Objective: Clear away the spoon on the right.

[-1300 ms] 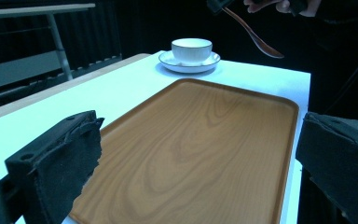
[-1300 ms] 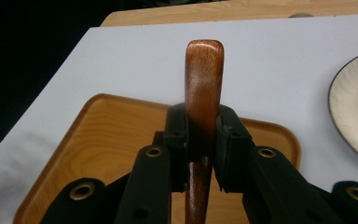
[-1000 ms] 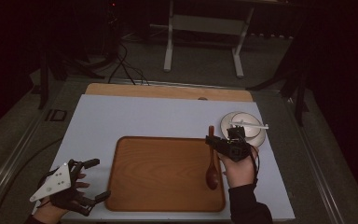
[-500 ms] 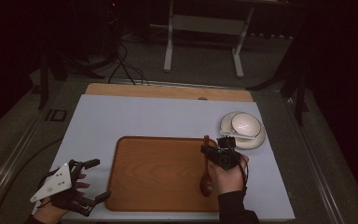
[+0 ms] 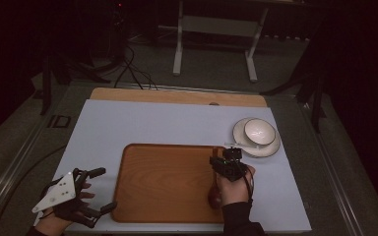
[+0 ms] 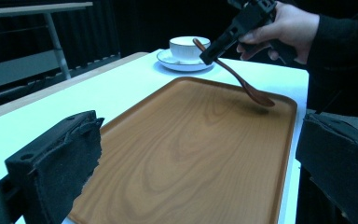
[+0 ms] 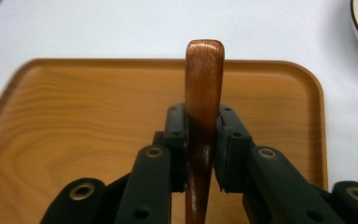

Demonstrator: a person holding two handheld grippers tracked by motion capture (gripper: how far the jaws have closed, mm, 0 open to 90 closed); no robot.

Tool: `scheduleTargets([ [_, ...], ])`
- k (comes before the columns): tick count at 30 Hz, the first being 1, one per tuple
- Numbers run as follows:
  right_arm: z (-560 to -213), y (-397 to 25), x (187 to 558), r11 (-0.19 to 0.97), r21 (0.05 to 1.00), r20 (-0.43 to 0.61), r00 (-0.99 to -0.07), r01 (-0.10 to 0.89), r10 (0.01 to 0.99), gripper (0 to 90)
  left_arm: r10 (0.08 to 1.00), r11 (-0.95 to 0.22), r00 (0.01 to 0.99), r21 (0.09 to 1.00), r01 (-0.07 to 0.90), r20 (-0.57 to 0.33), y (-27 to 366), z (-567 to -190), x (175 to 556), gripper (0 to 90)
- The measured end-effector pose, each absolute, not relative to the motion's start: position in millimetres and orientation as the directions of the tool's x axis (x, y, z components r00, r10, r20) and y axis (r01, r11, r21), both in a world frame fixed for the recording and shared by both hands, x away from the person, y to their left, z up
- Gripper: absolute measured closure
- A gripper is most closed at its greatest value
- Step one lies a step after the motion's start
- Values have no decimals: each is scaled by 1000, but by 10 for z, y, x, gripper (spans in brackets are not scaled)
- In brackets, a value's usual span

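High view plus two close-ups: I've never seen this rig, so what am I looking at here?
No robot: a person holds a two-jaw gripper in each hand. The high view looks down on the table from above the person's side. The other two pictures come from cameras riding on the grippers, looking along their black jaws.

On the table lie a wooden tray and, beyond its far right corner, a cup on a saucer.

The right gripper is shut on a wooden spoon, handle up, bowl down over the tray's right side. The left gripper rests open beside the tray's left edge, holding nothing.
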State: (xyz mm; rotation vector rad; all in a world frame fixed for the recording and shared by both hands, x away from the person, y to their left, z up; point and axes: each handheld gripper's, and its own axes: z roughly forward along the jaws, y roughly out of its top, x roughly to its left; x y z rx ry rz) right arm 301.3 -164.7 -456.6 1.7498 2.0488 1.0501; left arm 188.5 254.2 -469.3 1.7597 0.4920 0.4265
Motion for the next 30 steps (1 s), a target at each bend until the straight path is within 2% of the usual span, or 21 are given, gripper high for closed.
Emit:
scheduleTargets([
  [11, -4802, -1663, 3134, 2, 644, 230, -196, 765, 953, 769, 532, -210, 847, 972, 103, 25, 2544, -4698, 1882, 1],
  [20, -4920, -1688, 3200, -48, 633, 268, -160, 772, 950, 766, 528, -213, 849, 971, 104, 25, 2539, -4701, 1879, 1],
  [30, -5019, -1703, 3293, -53, 615, 263, -141, 787, 954, 763, 526, -214, 850, 971, 104, 25, 2536, -4701, 1878, 1],
])
